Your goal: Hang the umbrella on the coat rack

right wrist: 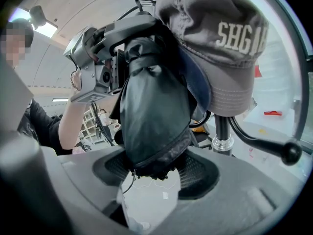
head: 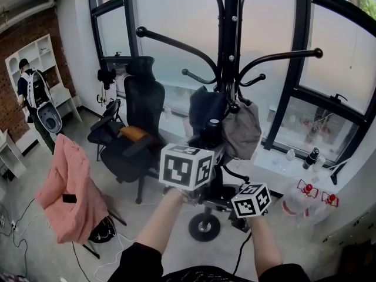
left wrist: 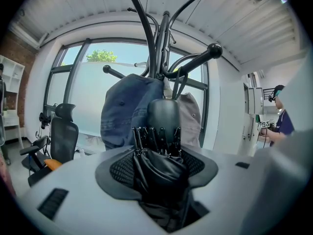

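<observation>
A folded black umbrella (left wrist: pixel 164 119) lies between my left gripper's (left wrist: pixel 157 166) pads, its rounded end pointing at the black coat rack (head: pixel 228 51). My left gripper is shut on the umbrella. In the right gripper view the umbrella's bunched canopy (right wrist: pixel 151 116) hangs down between my right gripper's (right wrist: pixel 154 173) pads, which close on its lower edge. A grey cap (right wrist: pixel 220 38) and a dark blue cap (left wrist: pixel 127 111) hang on the rack just behind the umbrella. In the head view both marker cubes (head: pixel 187 166) sit in front of the rack's pole, and they hide the jaws.
A black office chair (head: pixel 138 128) stands left of the rack, and a pink garment (head: pixel 70 192) is draped over a seat at the lower left. The rack's round base (head: pixel 204 227) is on the floor. Bottles stand on the window ledge (head: pixel 311 157). A person (head: pixel 32 98) stands far left.
</observation>
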Demonstrator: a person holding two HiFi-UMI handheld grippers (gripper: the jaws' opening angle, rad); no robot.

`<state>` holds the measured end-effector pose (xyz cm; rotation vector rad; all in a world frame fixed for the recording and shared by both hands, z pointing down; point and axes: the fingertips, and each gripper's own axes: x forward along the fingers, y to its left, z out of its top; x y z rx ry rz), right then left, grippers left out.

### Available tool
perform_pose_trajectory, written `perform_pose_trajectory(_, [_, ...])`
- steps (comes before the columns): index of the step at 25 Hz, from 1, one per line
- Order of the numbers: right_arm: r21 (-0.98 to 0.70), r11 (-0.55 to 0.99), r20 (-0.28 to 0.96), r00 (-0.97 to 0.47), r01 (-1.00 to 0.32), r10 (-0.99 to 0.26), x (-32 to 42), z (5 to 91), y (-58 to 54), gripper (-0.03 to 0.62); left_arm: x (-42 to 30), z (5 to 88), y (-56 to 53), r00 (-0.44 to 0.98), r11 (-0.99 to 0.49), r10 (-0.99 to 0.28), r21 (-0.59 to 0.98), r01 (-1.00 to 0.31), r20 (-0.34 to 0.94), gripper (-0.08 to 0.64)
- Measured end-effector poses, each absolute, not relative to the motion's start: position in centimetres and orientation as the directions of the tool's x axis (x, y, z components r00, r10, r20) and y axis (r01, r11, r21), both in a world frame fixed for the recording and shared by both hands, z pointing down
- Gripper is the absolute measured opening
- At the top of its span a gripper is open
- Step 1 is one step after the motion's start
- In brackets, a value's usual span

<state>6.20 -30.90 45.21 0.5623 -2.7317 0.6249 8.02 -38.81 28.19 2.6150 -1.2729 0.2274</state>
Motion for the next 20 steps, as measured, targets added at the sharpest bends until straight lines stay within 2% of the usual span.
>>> perform_pose_trajectory(20, [-0.277,0.762,0.419,-0.787,-0.585,-0.453,7.2,49.3,-31.3,0.291,9.1,31.8,-37.8,0.68,-0.672,-0.702,0.12,-0.731,0.211,0.236])
